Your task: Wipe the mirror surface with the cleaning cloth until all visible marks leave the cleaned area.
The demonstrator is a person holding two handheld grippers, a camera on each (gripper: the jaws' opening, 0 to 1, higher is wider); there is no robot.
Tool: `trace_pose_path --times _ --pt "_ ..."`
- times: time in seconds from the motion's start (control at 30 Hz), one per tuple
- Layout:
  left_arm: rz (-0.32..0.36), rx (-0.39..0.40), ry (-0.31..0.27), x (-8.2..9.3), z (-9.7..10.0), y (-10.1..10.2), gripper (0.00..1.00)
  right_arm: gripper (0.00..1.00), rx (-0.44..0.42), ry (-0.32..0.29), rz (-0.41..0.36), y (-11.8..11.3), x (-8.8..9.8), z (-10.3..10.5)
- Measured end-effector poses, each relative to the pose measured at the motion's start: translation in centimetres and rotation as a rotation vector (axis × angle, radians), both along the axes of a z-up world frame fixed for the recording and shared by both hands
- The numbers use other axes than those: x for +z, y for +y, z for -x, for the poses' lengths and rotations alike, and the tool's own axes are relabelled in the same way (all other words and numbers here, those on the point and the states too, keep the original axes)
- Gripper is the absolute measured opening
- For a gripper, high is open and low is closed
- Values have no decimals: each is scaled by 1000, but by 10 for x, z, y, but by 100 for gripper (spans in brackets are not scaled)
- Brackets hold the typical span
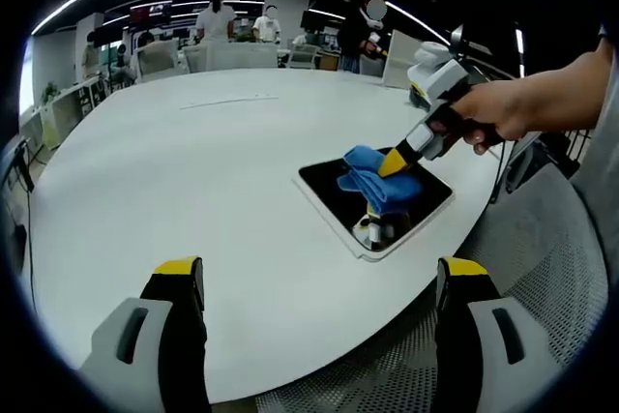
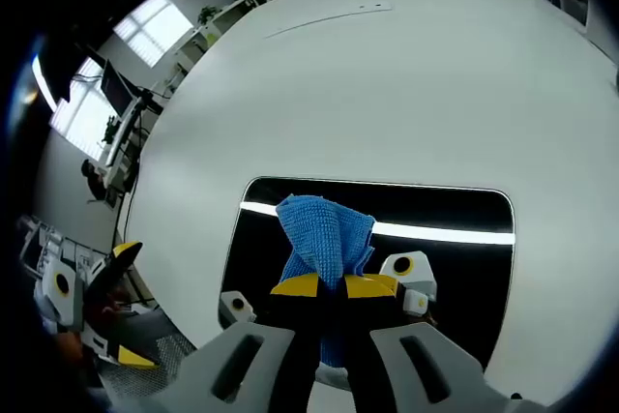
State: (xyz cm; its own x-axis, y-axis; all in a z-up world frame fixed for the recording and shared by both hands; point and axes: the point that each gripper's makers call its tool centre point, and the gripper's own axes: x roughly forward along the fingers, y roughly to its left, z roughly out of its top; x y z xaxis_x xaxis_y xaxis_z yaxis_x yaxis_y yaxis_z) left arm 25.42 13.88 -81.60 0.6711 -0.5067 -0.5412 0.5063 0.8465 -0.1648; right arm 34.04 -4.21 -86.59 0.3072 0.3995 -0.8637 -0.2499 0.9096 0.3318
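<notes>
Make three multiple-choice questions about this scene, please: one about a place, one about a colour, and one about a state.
1. Where does the mirror lie?
A. in the middle of the table
B. near the edge of the table
C. on a chair

2. What colour is the cloth?
A. blue
B. red
C. white

3. How do the two grippers stand?
A. both open
B. both shut on the cloth
C. right gripper shut on the cloth, left gripper open

Answers:
1. B: in the left gripper view the mirror sits close to the table's rounded edge.
2. A: the cloth is blue in both views.
3. C: in the right gripper view the yellow tips pinch the cloth over the mirror, while the left gripper's jaws stand wide apart with nothing between them.
</notes>
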Motion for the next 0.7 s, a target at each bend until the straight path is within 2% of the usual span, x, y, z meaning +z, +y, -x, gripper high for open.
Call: trace_pose_path --times 0.17,0.43,0.7 --pt "0 6 -13 1 -1 1 99 1 -9 -2 1 -9 0 0" --pt "-8 13 15 -2 1 3 99 1 -14 -5 6 -19 -1 0" --pt "-10 15 13 -2 2 4 99 1 -25 -9 14 -35 0 1"
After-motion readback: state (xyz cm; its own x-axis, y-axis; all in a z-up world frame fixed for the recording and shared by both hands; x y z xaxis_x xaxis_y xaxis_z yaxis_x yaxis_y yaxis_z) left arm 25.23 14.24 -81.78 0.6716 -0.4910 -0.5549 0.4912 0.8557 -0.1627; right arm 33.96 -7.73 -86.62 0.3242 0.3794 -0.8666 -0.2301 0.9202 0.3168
